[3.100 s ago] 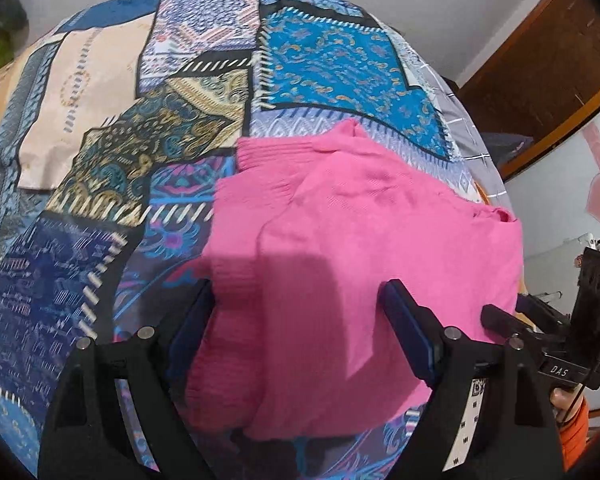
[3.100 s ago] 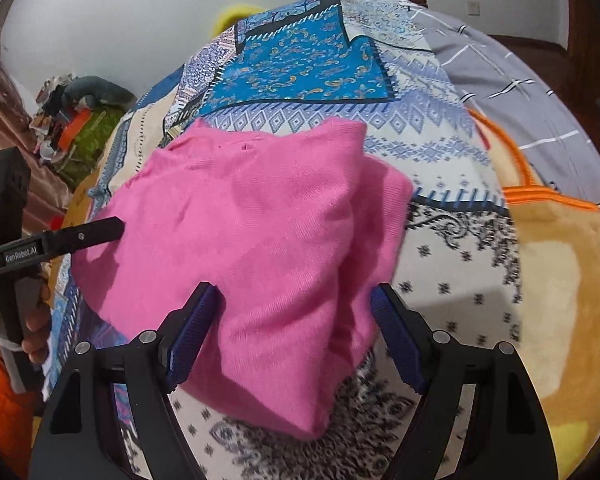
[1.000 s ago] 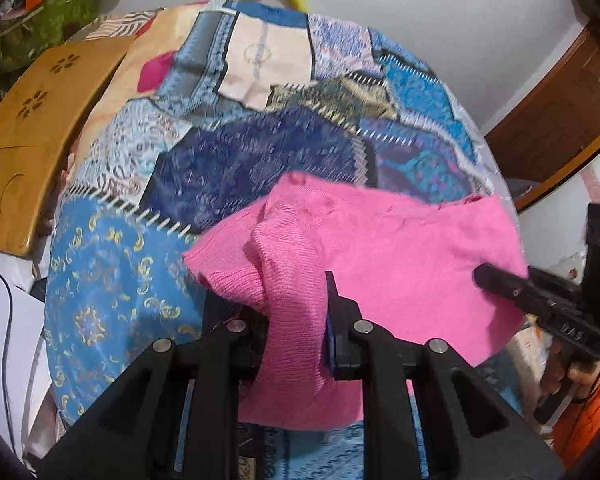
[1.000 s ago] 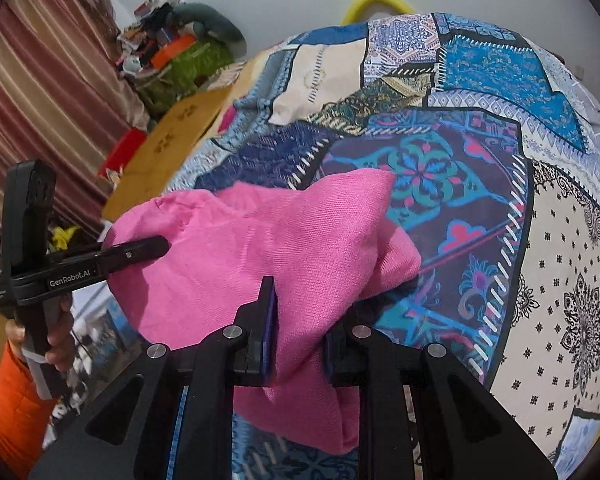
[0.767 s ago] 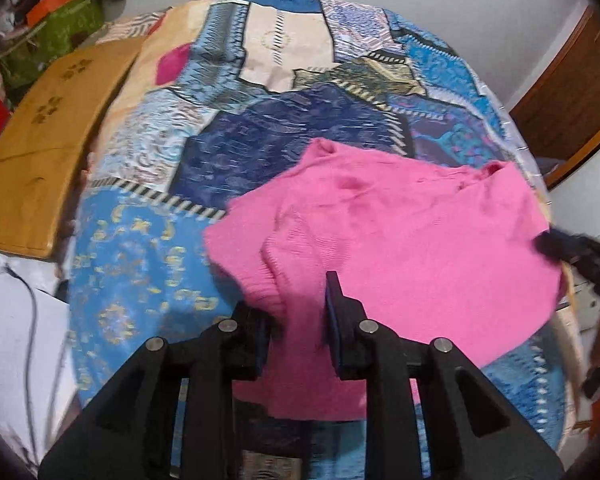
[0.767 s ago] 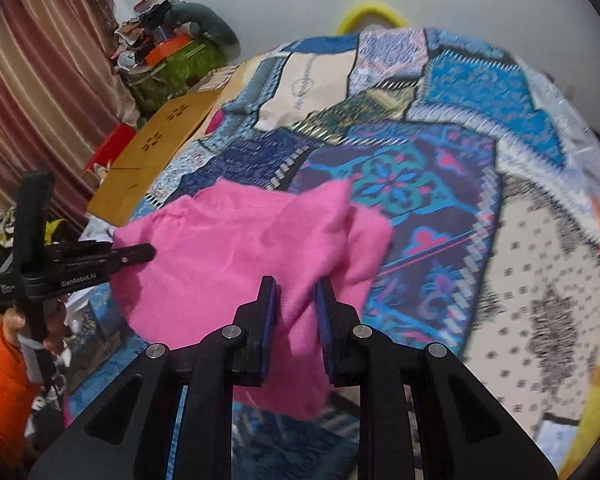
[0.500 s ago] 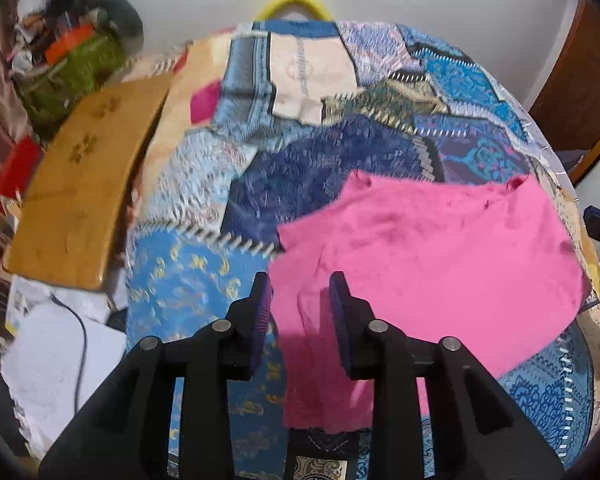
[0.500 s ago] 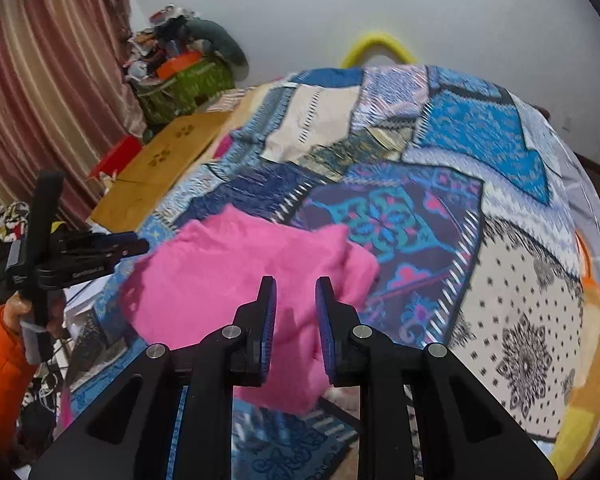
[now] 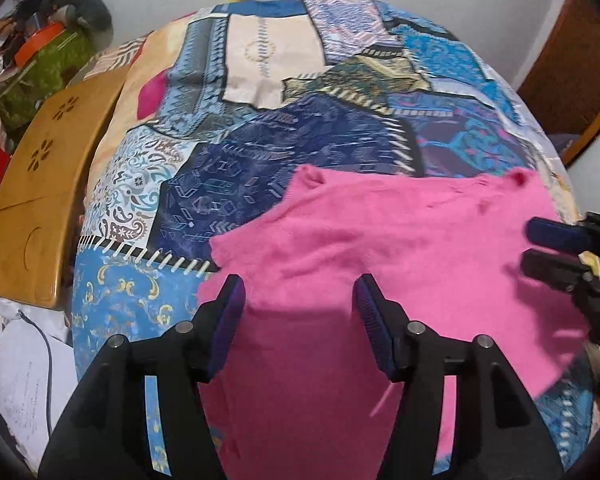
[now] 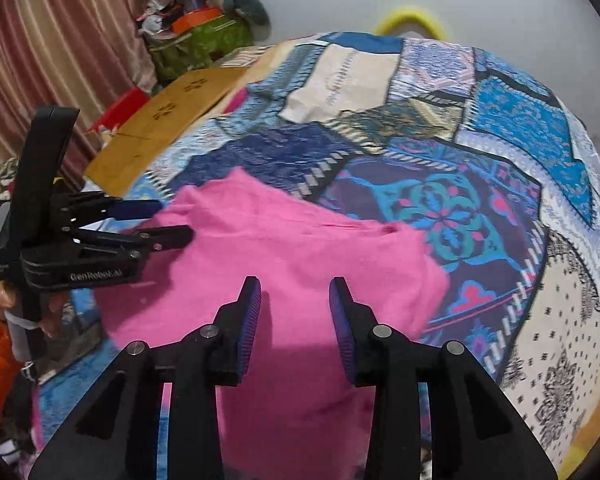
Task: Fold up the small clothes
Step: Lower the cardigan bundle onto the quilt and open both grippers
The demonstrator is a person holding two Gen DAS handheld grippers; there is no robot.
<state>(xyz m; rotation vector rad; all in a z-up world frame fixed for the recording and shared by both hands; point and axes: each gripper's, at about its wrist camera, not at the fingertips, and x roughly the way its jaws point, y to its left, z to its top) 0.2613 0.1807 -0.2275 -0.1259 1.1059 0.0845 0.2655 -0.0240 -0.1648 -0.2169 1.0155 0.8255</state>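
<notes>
A pink knitted garment [image 9: 380, 248] lies spread on the patchwork bedspread [image 9: 300, 140]; it also shows in the right wrist view [image 10: 300, 256]. My left gripper [image 9: 300, 292] is open and empty, hovering over the garment's near left part. My right gripper [image 10: 294, 292] is open and empty above the garment's near edge. Each gripper shows in the other's view: the right one [image 9: 556, 248] at the garment's right edge, the left one [image 10: 168, 224] at its left edge.
A wooden board [image 9: 40, 184] lies along the bed's left side. White paper with a cable [image 9: 24, 372] is on the floor at lower left. Clutter and a green bag [image 10: 196, 44] stand by the curtain. A yellow ring [image 10: 410, 20] sits behind the bed.
Both grippers opened and let go of the pink garment, which dropped flat onto the bedspread. Both grippers pulled back and up from it.
</notes>
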